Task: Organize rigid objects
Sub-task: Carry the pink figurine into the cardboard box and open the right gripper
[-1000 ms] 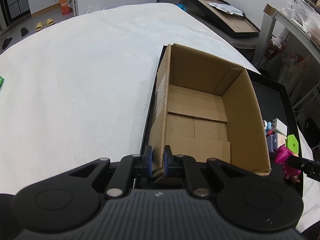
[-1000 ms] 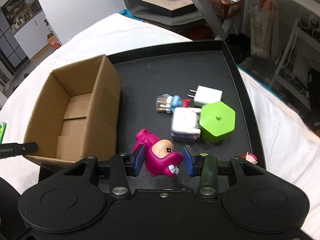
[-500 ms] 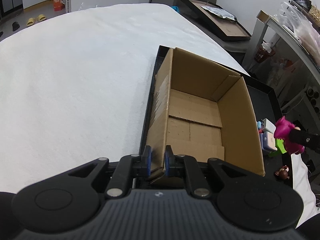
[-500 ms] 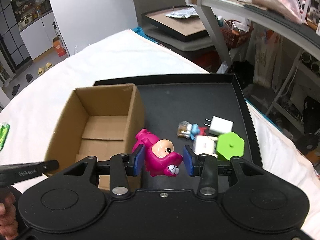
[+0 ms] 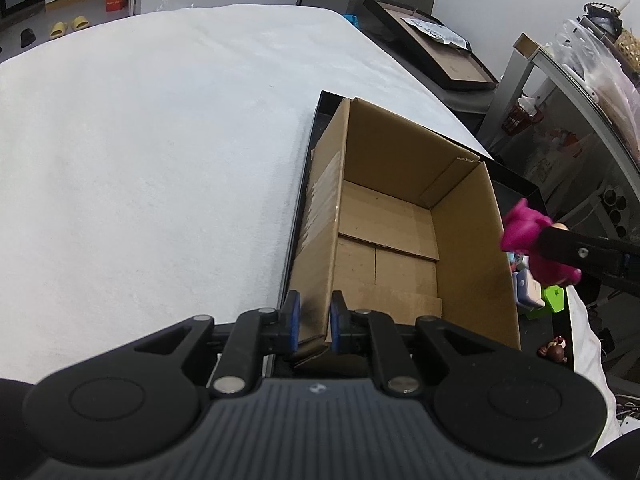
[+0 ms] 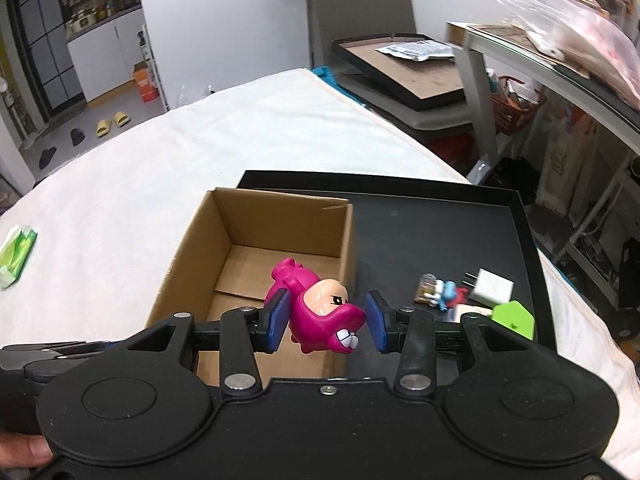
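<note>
White cloth covers the bed-like surface (image 5: 160, 168) where my black tray (image 6: 440, 216) sits, with the cardboard box (image 5: 400, 208) standing at its left end. My left gripper (image 5: 314, 322) is clamped on the box's near corner wall, steadying it. My right gripper (image 6: 326, 320) pinches the magenta cartoon figure (image 6: 320, 312) between its blue pads, above the box's right wall. To do this well, I judge I should carry the figure fully over the box opening before easing the pads apart, and lower it close to the floor so it does not bounce out; the left grip should hold firm against any knock. Only the right wrist view shows the white charger plug (image 6: 490, 290), the green hexagonal container (image 6: 514, 318) and a small blue-and-red figurine (image 6: 440, 292) waiting on the tray; the left view alone shows a tiny brown figurine (image 5: 554, 348) near the tray's front edge
</note>
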Action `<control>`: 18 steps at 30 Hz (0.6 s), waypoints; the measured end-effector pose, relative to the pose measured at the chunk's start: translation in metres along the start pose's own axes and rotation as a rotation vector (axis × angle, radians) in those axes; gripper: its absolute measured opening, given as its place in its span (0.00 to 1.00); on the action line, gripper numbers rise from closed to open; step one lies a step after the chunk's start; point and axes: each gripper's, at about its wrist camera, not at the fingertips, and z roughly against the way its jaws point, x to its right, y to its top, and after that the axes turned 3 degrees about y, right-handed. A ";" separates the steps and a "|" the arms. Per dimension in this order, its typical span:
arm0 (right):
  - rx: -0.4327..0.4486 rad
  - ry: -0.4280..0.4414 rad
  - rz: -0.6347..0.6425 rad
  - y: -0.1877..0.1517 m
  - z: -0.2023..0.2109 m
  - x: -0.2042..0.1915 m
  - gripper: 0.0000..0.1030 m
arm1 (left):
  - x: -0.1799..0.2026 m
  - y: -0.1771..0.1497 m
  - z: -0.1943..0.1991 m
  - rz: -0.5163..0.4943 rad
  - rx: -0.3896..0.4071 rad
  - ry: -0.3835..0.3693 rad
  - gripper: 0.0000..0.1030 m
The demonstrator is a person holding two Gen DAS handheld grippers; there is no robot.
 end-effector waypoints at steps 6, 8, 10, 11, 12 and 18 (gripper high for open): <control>-0.022 0.013 0.038 0.003 -0.008 -0.017 0.40 | 0.001 -0.001 0.000 -0.016 0.009 -0.002 0.12; -0.027 0.018 0.050 0.005 -0.011 -0.022 0.40 | -0.001 0.000 0.000 -0.006 0.006 -0.005 0.12; -0.033 0.021 0.065 0.006 -0.014 -0.027 0.40 | -0.002 -0.001 0.000 0.001 0.006 -0.007 0.12; -0.038 0.024 0.071 0.006 -0.016 -0.029 0.40 | -0.001 -0.001 0.000 -0.001 0.008 -0.006 0.12; -0.042 0.026 0.080 0.007 -0.017 -0.031 0.40 | -0.001 -0.001 0.000 -0.005 0.011 -0.004 0.12; -0.036 0.043 0.104 0.011 -0.025 -0.040 0.40 | 0.000 -0.001 0.002 -0.011 0.012 -0.004 0.12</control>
